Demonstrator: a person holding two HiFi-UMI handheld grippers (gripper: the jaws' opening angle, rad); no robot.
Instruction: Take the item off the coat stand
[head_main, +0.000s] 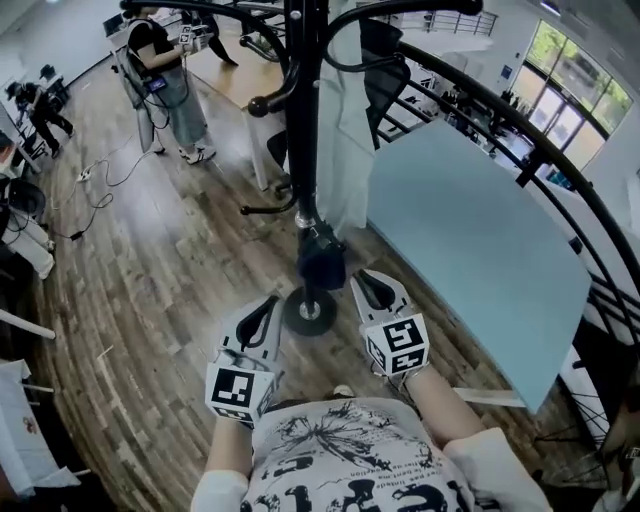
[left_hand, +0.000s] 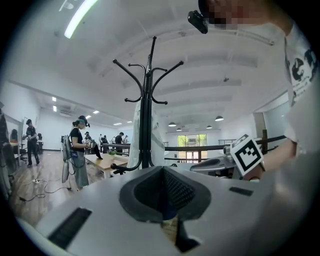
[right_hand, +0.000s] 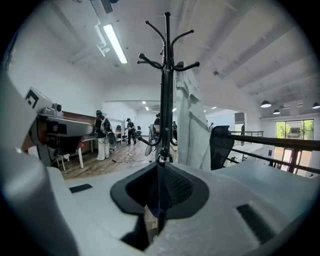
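Note:
A black coat stand (head_main: 305, 120) rises in front of me from a round base (head_main: 309, 312) on the wood floor. A white garment (head_main: 345, 130) hangs down its right side. In the left gripper view the stand (left_hand: 145, 115) and garment (left_hand: 156, 145) are ahead and out of reach. The right gripper view shows the stand (right_hand: 166, 75) and the garment (right_hand: 192, 120) a little closer. My left gripper (head_main: 270, 300) and right gripper (head_main: 360, 277) are held low near my chest, on either side of the base. Both have their jaws together with nothing between them.
A large pale blue panel (head_main: 470, 230) lies to the right, with a curved black railing (head_main: 540, 150) beyond it. A black office chair (right_hand: 222, 142) stands behind the garment. A person (head_main: 170, 80) stands at the far left beside desks. Cables (head_main: 100, 180) trail on the floor.

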